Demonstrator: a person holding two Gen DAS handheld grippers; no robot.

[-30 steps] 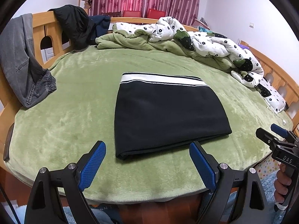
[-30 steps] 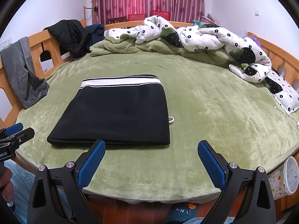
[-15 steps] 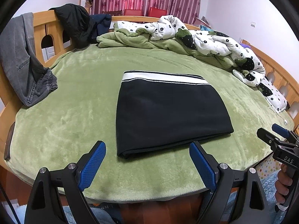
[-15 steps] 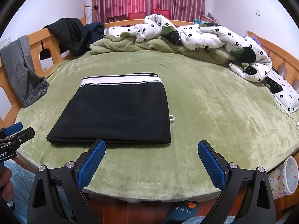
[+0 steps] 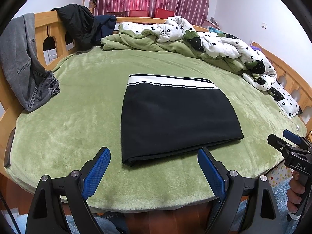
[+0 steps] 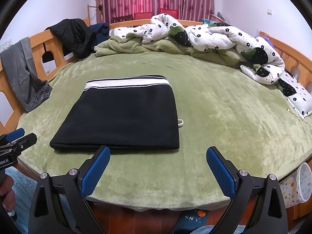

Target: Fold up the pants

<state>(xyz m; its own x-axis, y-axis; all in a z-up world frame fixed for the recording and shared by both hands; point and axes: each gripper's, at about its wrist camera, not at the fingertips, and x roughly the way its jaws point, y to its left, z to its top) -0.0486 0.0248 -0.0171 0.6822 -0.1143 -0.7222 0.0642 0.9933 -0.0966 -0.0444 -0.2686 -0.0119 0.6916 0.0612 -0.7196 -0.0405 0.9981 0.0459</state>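
The pants (image 5: 175,115) lie folded into a flat black rectangle on the green bed (image 5: 78,101), white waistband (image 5: 171,81) at the far edge, a doubled fold edge nearest me. My left gripper (image 5: 154,167) hangs just short of that near edge, jaws wide and empty, and the near left corner sits between its blue pads (image 5: 96,172). My right gripper (image 6: 158,167) is also wide and empty, and it hangs off the near right corner, with open blanket ahead of its right pad. The rectangle's longer side appears to run left to right across both grippers. I judge the fold essentially complete; any further fold would take both near corners towards the waistband, and the left gripper is better placed. A small white loop (image 6: 181,123) protrudes at the right edge.
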